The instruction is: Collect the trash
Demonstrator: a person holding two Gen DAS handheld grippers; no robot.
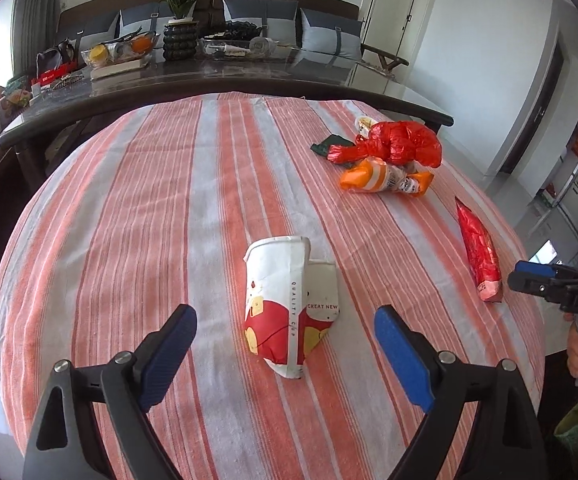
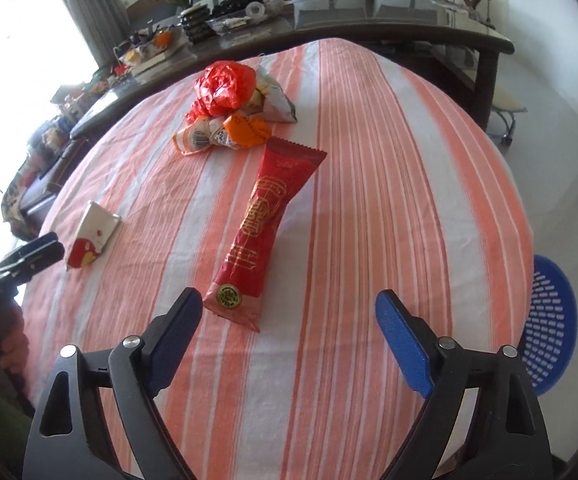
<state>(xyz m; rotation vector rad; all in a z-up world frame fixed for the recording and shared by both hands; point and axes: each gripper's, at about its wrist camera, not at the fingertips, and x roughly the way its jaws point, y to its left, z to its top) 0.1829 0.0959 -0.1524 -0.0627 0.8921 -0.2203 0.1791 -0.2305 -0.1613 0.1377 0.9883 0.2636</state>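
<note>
Left gripper [image 1: 285,328]: released, jaws spread wide above the crushed paper cup [image 1: 289,304], which lies flat between them on the striped cloth [image 1: 161,200]; nothing held.
Right gripper [image 2: 289,316]: released, jaws wide; the long red wrapper [image 2: 265,232] lies ahead, its near end just beside the left finger; nothing held.
Step, as I judge it: first pickups.
Doing it well: centre each piece, press down to the cloth, then close; flat items slip.
Remaining trash: red plastic bag [image 1: 401,140] and orange wrapper [image 1: 381,178], heaped at the far side.
Bin: blue basket [image 2: 549,328] beyond the table's right edge.
Room: your cloth is open between pieces; keep the grippers apart and mind the wrapper near the edge.
</note>
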